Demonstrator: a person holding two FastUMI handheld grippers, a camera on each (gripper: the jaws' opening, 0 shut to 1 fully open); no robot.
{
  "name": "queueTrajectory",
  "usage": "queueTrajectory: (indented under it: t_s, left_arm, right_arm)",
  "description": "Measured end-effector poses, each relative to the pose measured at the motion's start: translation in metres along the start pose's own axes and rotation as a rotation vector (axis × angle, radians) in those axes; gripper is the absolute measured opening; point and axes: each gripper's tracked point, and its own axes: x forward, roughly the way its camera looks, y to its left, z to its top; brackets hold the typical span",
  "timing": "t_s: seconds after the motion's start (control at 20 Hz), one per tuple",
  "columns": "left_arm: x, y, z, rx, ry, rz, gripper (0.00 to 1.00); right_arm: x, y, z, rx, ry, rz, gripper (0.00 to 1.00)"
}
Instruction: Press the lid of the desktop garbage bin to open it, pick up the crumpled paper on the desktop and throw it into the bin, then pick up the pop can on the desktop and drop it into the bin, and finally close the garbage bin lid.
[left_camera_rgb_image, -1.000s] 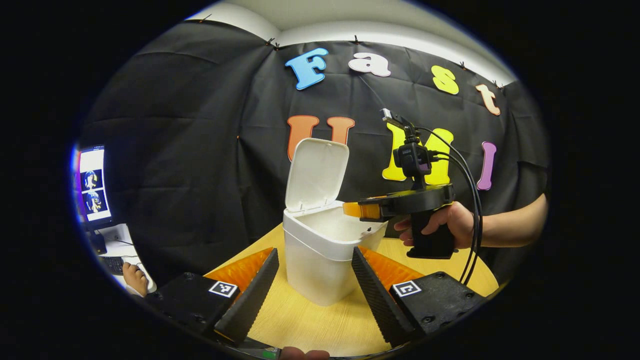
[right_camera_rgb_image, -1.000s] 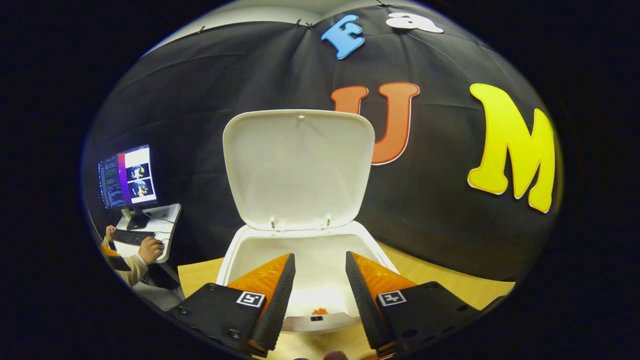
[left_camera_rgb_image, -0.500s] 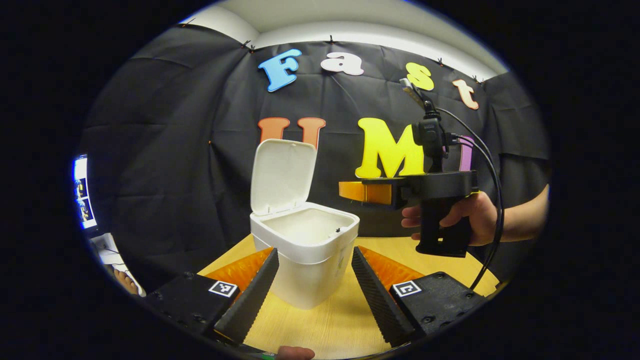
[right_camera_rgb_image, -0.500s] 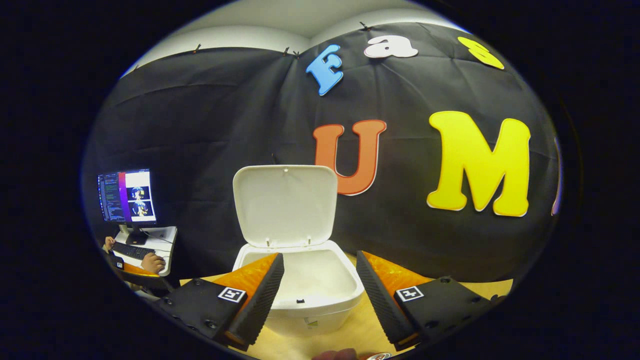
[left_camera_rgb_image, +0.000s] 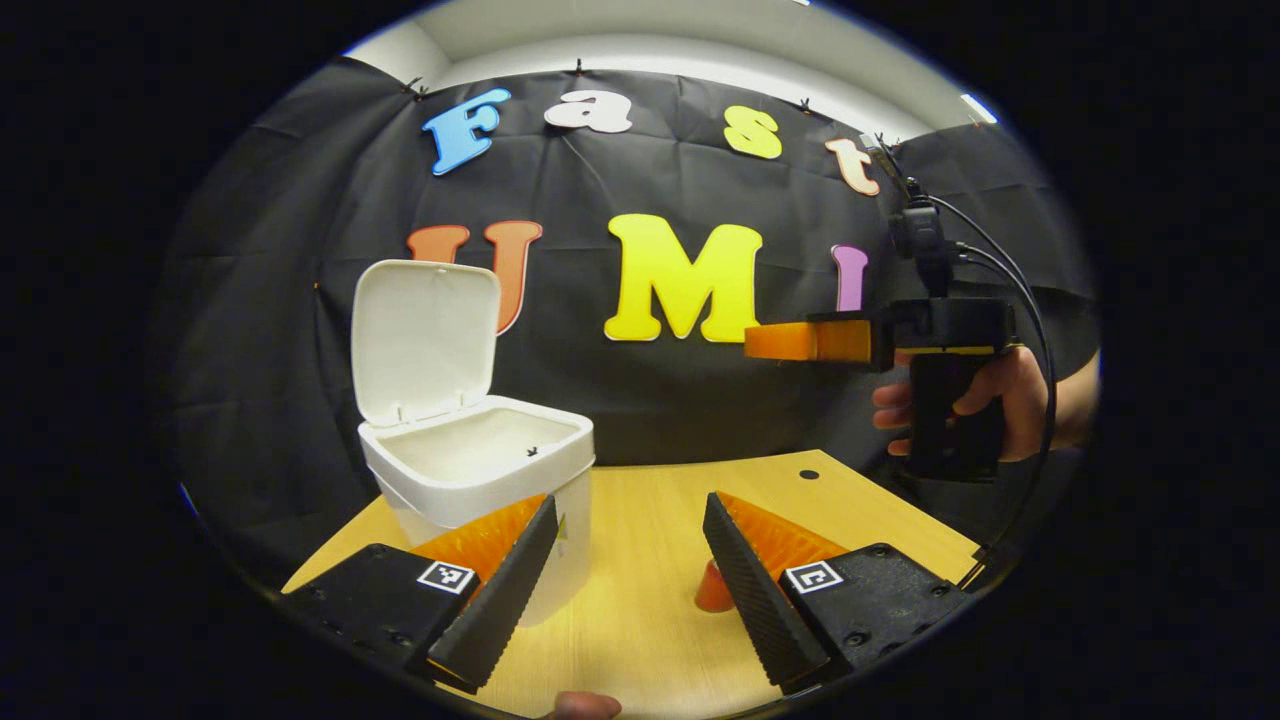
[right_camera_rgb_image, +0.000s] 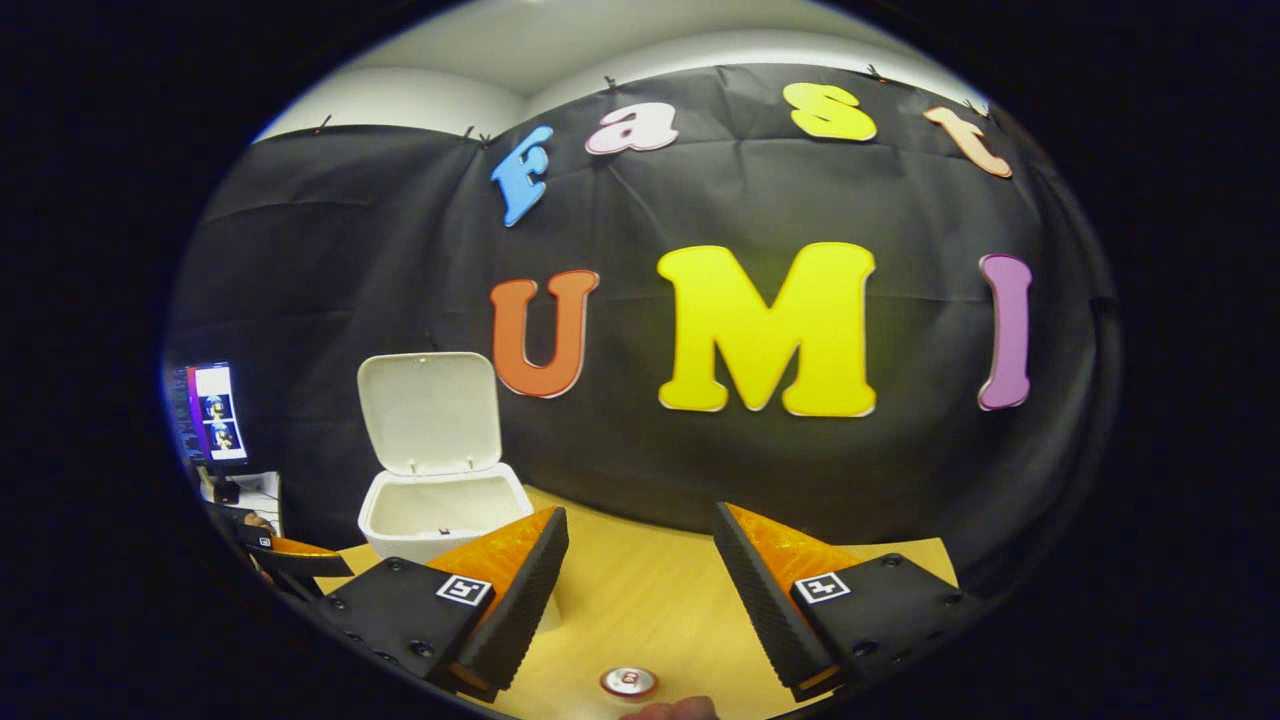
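The white bin (left_camera_rgb_image: 480, 480) stands at the left of the wooden table (left_camera_rgb_image: 650, 510), its lid (left_camera_rgb_image: 425, 335) upright and open. In the right gripper view the bin (right_camera_rgb_image: 440, 510) sits left of centre with the lid (right_camera_rgb_image: 430, 410) raised. A pop can (left_camera_rgb_image: 712, 592) peeks out behind one finger of my left gripper (left_camera_rgb_image: 625, 590), which is open and holds nothing. The can's silver top (right_camera_rgb_image: 628, 682) shows low, just under my open right gripper (right_camera_rgb_image: 640, 590). A hand (left_camera_rgb_image: 965, 400) holds the right gripper (left_camera_rgb_image: 765, 342) in the air, right of the bin.
A small dark hole (left_camera_rgb_image: 808, 474) marks the tabletop near its far right edge. Beyond the table's left side stand a lit monitor (right_camera_rgb_image: 212, 412) and a desk. The black cloth wall closes the back.
The right gripper has drawn back from over the bin's opening and moved right. Both views have swung right, so the bin sits farther left and the can has come into sight.
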Motion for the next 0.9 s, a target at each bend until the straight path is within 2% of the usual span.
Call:
queueTrajectory:
  t_s: [0.2, 0.4, 0.55, 0.65, 0.9]
  left_arm:
    - [0.015, -0.037, -0.027, 0.048, 0.038, -0.077, 0.96]
    - [0.033, -0.064, -0.056, 0.077, 0.083, -0.112, 0.96]
    - [0.045, -0.079, -0.084, 0.072, 0.123, -0.136, 0.97]
    - [0.053, -0.084, -0.102, 0.067, 0.152, -0.136, 0.97]
    - [0.071, -0.084, -0.155, 0.064, 0.21, -0.116, 0.97]
  right_arm:
    - [-0.029, -0.062, -0.016, 0.011, 0.021, -0.097, 0.94]
    - [-0.06, -0.099, -0.038, 0.011, 0.055, -0.147, 0.94]
    - [-0.078, -0.117, -0.053, 0.005, 0.086, -0.169, 0.94]
    - [-0.087, -0.118, -0.066, 0.006, 0.116, -0.153, 0.93]
    - [-0.116, -0.138, -0.085, 0.009, 0.154, -0.194, 0.95]
